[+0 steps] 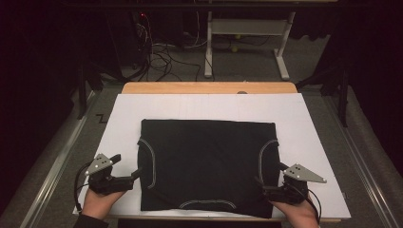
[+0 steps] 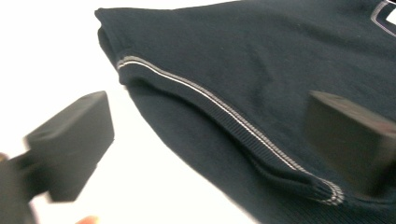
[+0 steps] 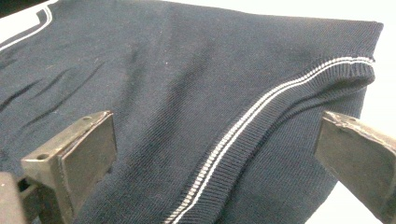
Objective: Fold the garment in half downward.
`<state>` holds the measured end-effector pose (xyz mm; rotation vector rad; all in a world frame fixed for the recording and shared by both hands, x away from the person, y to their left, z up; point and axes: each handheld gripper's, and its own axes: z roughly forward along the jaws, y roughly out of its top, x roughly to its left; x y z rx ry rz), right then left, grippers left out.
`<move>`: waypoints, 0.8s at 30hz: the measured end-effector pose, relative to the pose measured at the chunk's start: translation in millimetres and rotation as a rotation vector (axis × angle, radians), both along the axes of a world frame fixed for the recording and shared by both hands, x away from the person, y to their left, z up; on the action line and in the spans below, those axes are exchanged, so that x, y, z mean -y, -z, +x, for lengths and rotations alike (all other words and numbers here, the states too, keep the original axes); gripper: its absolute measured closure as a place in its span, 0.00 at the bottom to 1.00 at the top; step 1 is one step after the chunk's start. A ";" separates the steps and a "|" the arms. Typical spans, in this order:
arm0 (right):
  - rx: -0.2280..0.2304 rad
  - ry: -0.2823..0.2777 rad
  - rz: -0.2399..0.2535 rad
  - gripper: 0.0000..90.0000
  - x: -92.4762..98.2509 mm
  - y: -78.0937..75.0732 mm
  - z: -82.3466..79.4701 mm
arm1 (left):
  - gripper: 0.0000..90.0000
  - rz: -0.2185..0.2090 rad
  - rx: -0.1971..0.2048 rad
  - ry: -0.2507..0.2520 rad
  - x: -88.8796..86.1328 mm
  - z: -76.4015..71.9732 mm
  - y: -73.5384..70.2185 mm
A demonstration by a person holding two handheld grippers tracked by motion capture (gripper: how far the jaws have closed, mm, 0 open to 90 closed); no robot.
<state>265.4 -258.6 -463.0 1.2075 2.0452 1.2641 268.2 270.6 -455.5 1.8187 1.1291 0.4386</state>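
A dark knit garment (image 1: 209,166) with pale striped trim lies flat and folded on the white sheet (image 1: 304,128) that covers the bench (image 1: 209,88), its collar trim toward the person's edge. All places here are told from that garment. The left gripper (image 1: 135,175) sits just beside its left edge, low down near the striped armhole seam (image 1: 151,164), with its jaws spread wide apart and nothing clamped between them; in the left gripper view the ribbed, striped seam (image 2: 224,114) runs between the two black jaws, and neither pad presses on the cloth. The right gripper (image 1: 266,186) rests at the garment's lower right corner, jaws likewise wide apart, with the striped ribbing (image 3: 243,126) passing between them unpinched. Behind the garment's far edge, beyond the bench, a tangle of cables (image 1: 161,57) lies on the floor.
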 end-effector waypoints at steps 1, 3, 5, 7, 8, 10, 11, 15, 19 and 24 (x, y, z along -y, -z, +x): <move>0.002 0.001 0.000 0.00 0.1 0.1 0.4 | 0.00 0.000 0.001 0.002 0.3 0.2 -0.1; 0.005 0.001 0.001 0.00 0.0 0.1 1.2 | 0.00 0.002 -0.002 0.010 0.9 0.9 0.0; 0.011 0.003 0.002 0.00 -0.7 -0.2 1.5 | 0.00 0.000 -0.004 0.019 2.0 1.6 0.5; 0.015 0.001 0.003 0.00 -2.4 -0.8 2.2 | 0.00 0.005 -0.011 0.034 3.2 2.3 1.0; 0.016 -0.001 0.002 0.00 -3.4 -1.1 2.7 | 0.00 0.007 -0.010 0.036 3.7 2.4 1.4; 0.016 -0.003 0.008 0.00 -5.7 -2.0 4.1 | 0.00 0.011 -0.008 0.038 4.1 2.5 1.7; 0.017 -0.005 0.008 0.00 -6.9 -2.5 5.1 | 0.00 0.011 -0.005 0.038 4.0 2.7 1.7; 0.031 -0.010 0.007 0.00 -14.1 -6.7 7.7 | 0.00 -0.002 0.000 0.032 2.8 4.9 0.7; 0.056 -0.024 0.008 0.00 -23.8 -14.1 7.9 | 0.00 -0.011 0.003 0.039 3.1 6.1 -0.4; 0.085 -0.053 0.010 0.00 -40.4 -23.1 11.4 | 0.00 -0.008 -0.003 0.046 3.6 7.5 0.0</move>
